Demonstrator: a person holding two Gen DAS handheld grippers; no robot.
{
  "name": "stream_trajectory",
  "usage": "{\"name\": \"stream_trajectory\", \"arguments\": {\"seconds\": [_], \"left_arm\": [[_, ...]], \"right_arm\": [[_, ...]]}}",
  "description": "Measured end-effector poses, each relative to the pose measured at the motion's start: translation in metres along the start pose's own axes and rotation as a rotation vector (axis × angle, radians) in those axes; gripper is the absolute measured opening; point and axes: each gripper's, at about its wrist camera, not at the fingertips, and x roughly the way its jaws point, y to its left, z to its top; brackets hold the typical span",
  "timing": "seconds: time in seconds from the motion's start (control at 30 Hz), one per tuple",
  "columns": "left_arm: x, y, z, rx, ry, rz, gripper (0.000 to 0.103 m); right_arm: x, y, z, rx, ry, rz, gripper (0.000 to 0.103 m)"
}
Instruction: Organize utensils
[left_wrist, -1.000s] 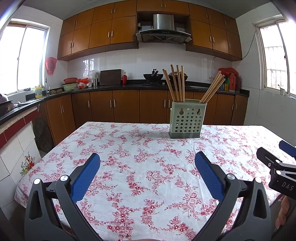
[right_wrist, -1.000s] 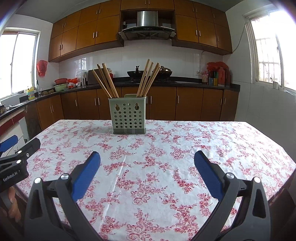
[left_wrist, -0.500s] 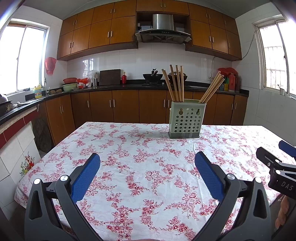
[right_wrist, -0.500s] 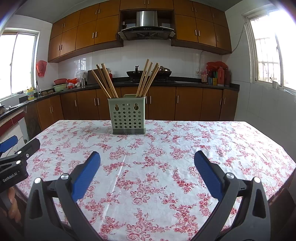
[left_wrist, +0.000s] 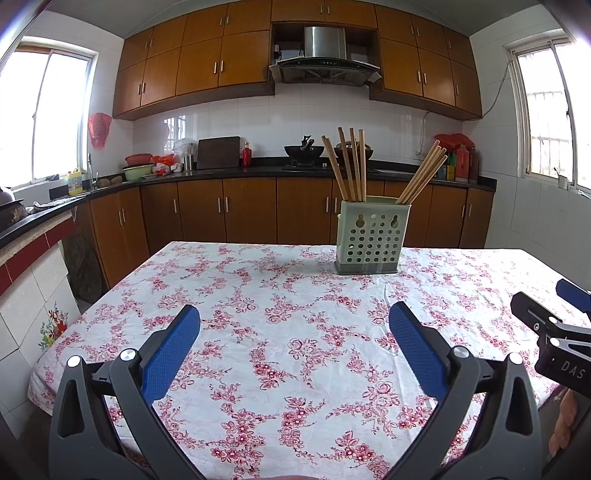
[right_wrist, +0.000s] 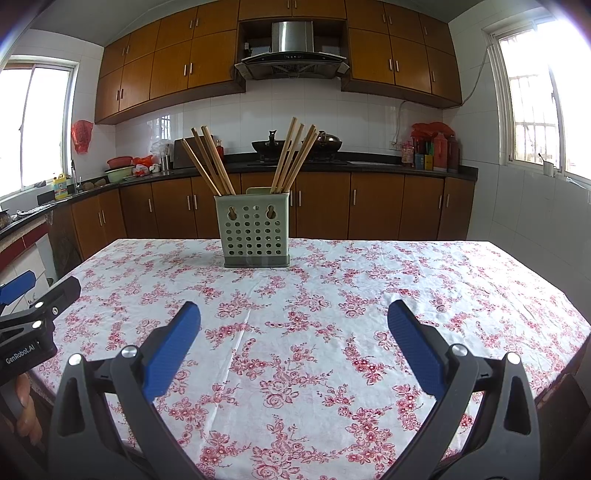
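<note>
Change: almost nothing since a second ago; the holder sits a touch lower and further left in the left wrist view.
Left hand-held gripper (left_wrist: 294, 325): jaws spread wide, holding nothing, over the flowered tabletop (left_wrist: 258, 332).
Right hand-held gripper (right_wrist: 294, 325): equally wide apart, nothing between its blue pads (right_wrist: 171, 350).
Utensil holder (right_wrist: 253, 229): pale green, perforated, upright at the tabletop's far side, well apart from both grippers.
Contents: wooden chopsticks (right_wrist: 210, 162) in two bunches, one leaning left, the other (right_wrist: 295, 157) leaning right.

Each hand-held gripper (left_wrist: 294, 330) (right_wrist: 294, 326): grey frame, blue textured pads, silver screws.
</note>
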Motion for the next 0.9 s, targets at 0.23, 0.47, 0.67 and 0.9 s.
{"name": "stream_trajectory", "arguments": {"seconds": [0.23,0.47,0.67,0.9], "left_arm": [[0.0011,0.0009,-0.0011,-0.002,0.002,-0.002,0.101],[0.0018,0.0007,-0.0012,-0.002,0.005,-0.002,0.101],[0.0017,0.0009,-0.0014,-0.005,0.005,-0.003,0.101],[0.0022,0.0016,-0.0007,-0.007,0.007,-0.003,0.101]], "right_arm": [[-0.0001,-0.0007,-0.0001,0.000,0.001,0.000,0.099],[-0.0001,-0.0011,-0.0006,0.002,0.002,0.000,0.099],[-0.0002,-0.0011,-0.0004,0.003,0.002,-0.001,0.099],[-0.0004,-0.0014,-0.0002,0.002,0.002,0.000,0.099]]}}
